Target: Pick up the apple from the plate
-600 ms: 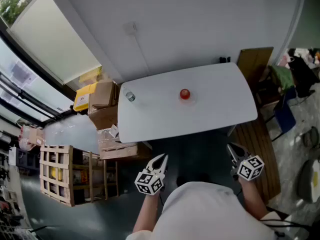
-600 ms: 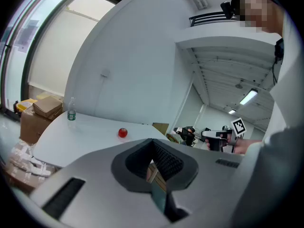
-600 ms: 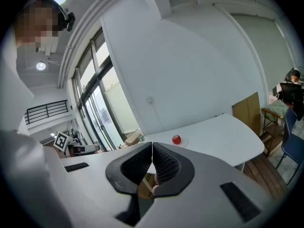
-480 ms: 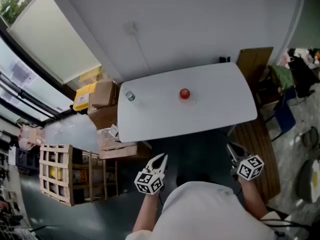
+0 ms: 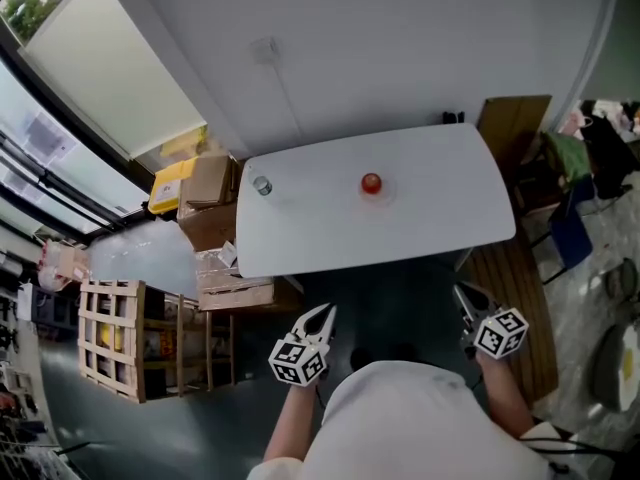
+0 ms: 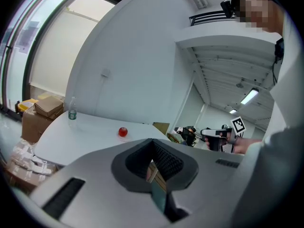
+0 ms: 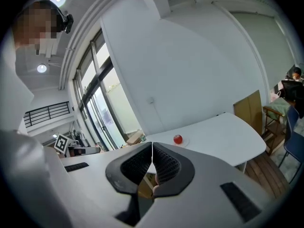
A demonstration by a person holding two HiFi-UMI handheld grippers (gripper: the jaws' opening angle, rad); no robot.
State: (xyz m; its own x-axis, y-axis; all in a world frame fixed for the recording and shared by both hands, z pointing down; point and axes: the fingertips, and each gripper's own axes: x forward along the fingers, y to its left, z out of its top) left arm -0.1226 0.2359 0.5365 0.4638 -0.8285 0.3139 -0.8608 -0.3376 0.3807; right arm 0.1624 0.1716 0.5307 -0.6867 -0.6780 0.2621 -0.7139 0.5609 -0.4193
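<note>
Apple first: it sits red and round on a small white plate near the middle of the desk, slightly toward the desk's far edge, and nothing is touching it. I hold both tools short of the desk's near edge, over the dark floor, and well apart from the fruit. My left claw hangs off the near edge toward the desk's left half, with its marker cube just behind it. In the left gripper view its two ribbed pads are pressed together with nothing between them, and it looks along the desk top from its left end. My right claw hangs off the near edge toward the desk's right end. In the right gripper view its pads also meet tip to tip and grip nothing, and the apple and plate show beyond them on the desk top. Both tools point a little below level toward the desk. A clear bottle with a green label stands upright at the desk's far left corner, well apart from the plate. Cardboard boxes are stacked against the desk's left end, and a wooden crate stands on the floor nearer me than those, off the desk's near left corner. A brown board stands beside the desk's far right corner.
</note>
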